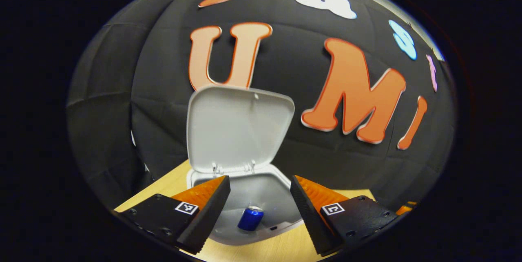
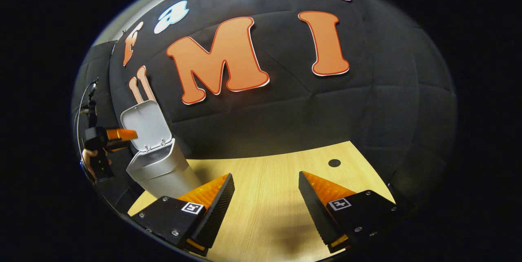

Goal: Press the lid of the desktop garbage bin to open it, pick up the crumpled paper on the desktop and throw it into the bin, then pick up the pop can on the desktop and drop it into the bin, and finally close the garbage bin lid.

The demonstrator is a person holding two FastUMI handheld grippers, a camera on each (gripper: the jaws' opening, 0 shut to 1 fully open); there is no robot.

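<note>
In the left gripper view the grey desktop bin (image 1: 281,196) stands with its lid (image 1: 238,127) swung upright. A blue pop can (image 1: 250,218) lies inside the bin. My left gripper (image 1: 260,184) hovers open just above the bin's mouth, nothing between its fingers. In the right gripper view the same bin (image 2: 161,168) stands at the far left of the wooden table (image 2: 269,213), lid (image 2: 146,125) up. The left gripper (image 2: 118,136), held by a hand (image 2: 87,158), hangs over the bin. My right gripper (image 2: 265,192) is open over bare table, well to the right of the bin.
The booth's black cloth wall rises close behind the bin and along the table's far edge. A small dark round hole (image 2: 334,163) marks the tabletop at the far right. The table's near edge runs just below the right gripper's fingers.
</note>
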